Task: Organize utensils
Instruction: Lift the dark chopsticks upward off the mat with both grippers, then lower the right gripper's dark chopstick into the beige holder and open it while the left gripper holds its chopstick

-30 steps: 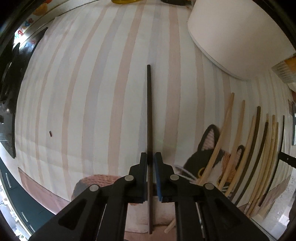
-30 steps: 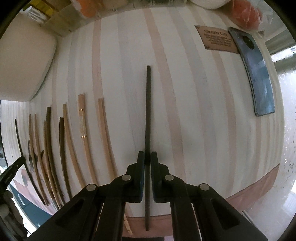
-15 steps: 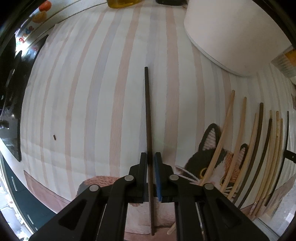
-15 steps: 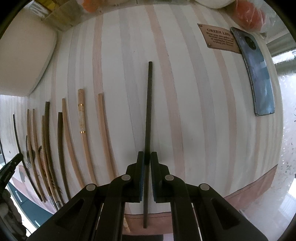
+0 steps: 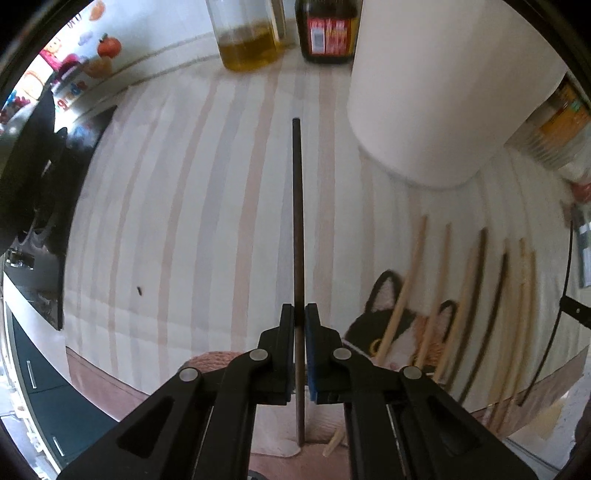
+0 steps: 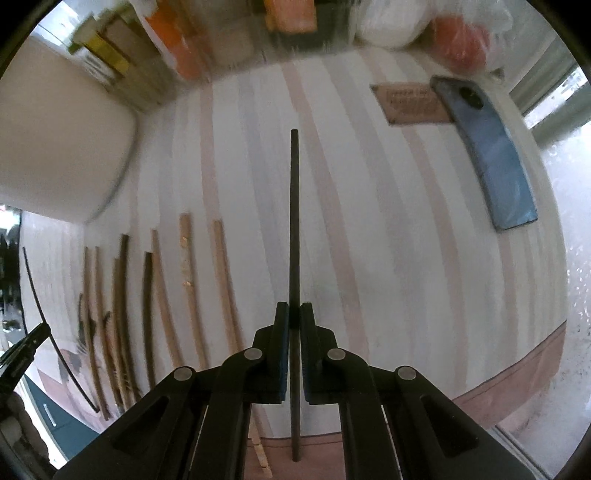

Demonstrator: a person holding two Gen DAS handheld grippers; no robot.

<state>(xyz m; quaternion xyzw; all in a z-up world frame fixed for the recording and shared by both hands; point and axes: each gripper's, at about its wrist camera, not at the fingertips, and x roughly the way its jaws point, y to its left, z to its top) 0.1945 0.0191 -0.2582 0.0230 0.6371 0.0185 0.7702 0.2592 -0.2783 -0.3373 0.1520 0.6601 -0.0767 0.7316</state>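
Observation:
My left gripper (image 5: 299,314) is shut on a dark brown chopstick (image 5: 297,221) that points away from me above the striped cloth (image 5: 184,221). My right gripper (image 6: 294,312) is shut on a dark grey chopstick (image 6: 294,221), also lifted over the striped cloth (image 6: 388,240). Several wooden and dark chopsticks (image 5: 472,295) lie in a row on the cloth to the right in the left wrist view, partly over a cat picture (image 5: 399,332). The same row of chopsticks (image 6: 155,302) lies to the left in the right wrist view.
A large white round container (image 5: 443,92) stands at the back right, seen again as the white container (image 6: 55,147). An oil bottle (image 5: 247,37) and a dark sauce bottle (image 5: 328,33) stand behind. A blue phone (image 6: 491,158) and a brown card (image 6: 410,103) lie at the right.
Both grippers have risen with their chopsticks and tilted, so more of the back of the counter shows. The bottles now stand in full view of the left wrist camera.

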